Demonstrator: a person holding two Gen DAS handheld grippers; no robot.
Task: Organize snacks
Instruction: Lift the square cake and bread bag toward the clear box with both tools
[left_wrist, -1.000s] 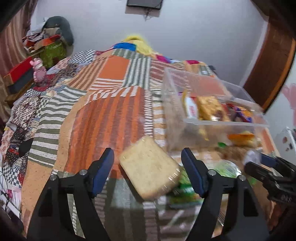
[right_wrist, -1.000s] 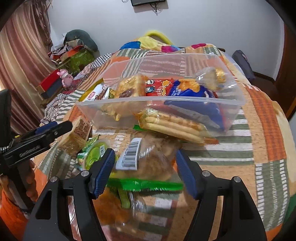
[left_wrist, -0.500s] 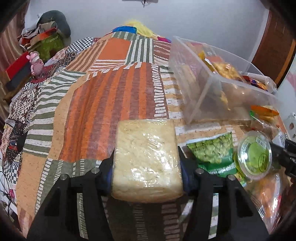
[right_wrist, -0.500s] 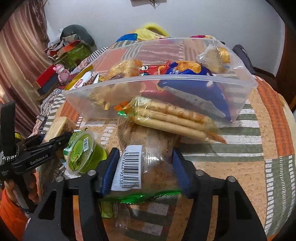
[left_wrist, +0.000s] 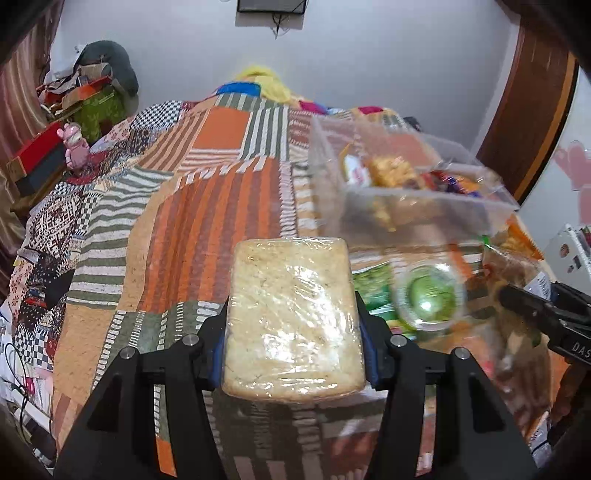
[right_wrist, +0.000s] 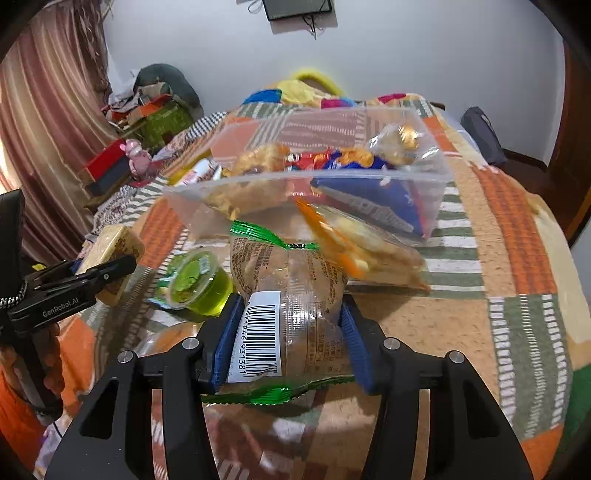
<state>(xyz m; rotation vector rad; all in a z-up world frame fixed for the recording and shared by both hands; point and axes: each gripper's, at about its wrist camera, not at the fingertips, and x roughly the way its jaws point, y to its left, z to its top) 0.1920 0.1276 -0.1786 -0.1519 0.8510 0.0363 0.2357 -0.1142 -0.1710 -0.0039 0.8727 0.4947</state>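
Note:
My left gripper (left_wrist: 293, 332) is shut on a plastic-wrapped pale rice-cake block (left_wrist: 291, 317) and holds it above the quilt; it also shows at the left of the right wrist view (right_wrist: 110, 254). My right gripper (right_wrist: 286, 332) is shut on a clear green-edged bread bag with a barcode label (right_wrist: 288, 306), lifted off the bed. A clear plastic bin (right_wrist: 303, 181) (left_wrist: 413, 199) ahead holds several snack packets. A green jelly cup (right_wrist: 195, 284) (left_wrist: 428, 299) and a biscuit packet (right_wrist: 362, 247) lie on the bed before the bin.
The patchwork quilt (left_wrist: 207, 206) covers the bed. A green pea snack bag (left_wrist: 373, 291) lies by the cup. Boxes, a pink toy (left_wrist: 75, 142) and clutter stand at the far left. A brown door (left_wrist: 532, 99) is at the right.
Both grippers closed on their snacks about half a second ago and have since lifted them. The bread bag has risen clear of the biscuit packet, and both views now look higher over the bed.

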